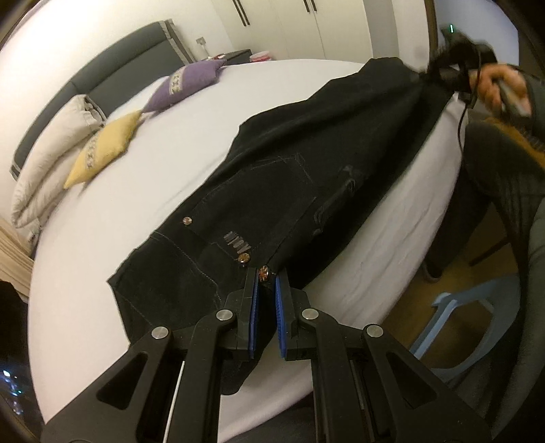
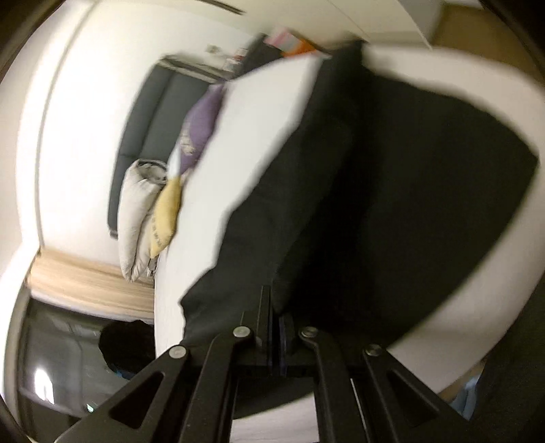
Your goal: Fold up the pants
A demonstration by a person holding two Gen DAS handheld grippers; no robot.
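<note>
Black pants (image 1: 279, 184) lie stretched along the near edge of a white bed (image 1: 153, 170), back pocket and rivets up. My left gripper (image 1: 267, 283) is shut on the waistband at a rivet, blue pads pinching the cloth. My right gripper (image 1: 453, 73) shows far off in the left wrist view, holding the leg end lifted off the bed. In the blurred right wrist view, that gripper (image 2: 275, 310) is shut on the black cloth (image 2: 391, 191), which spreads ahead over the bed (image 2: 265, 136).
A purple cushion (image 1: 185, 83), a yellow cushion (image 1: 102, 150) and a white pillow (image 1: 51, 160) lie by the grey headboard (image 1: 112, 64). A light blue plastic stool (image 1: 463, 327) stands on the wooden floor right of the bed. White wardrobe doors (image 1: 289, 24) stand behind.
</note>
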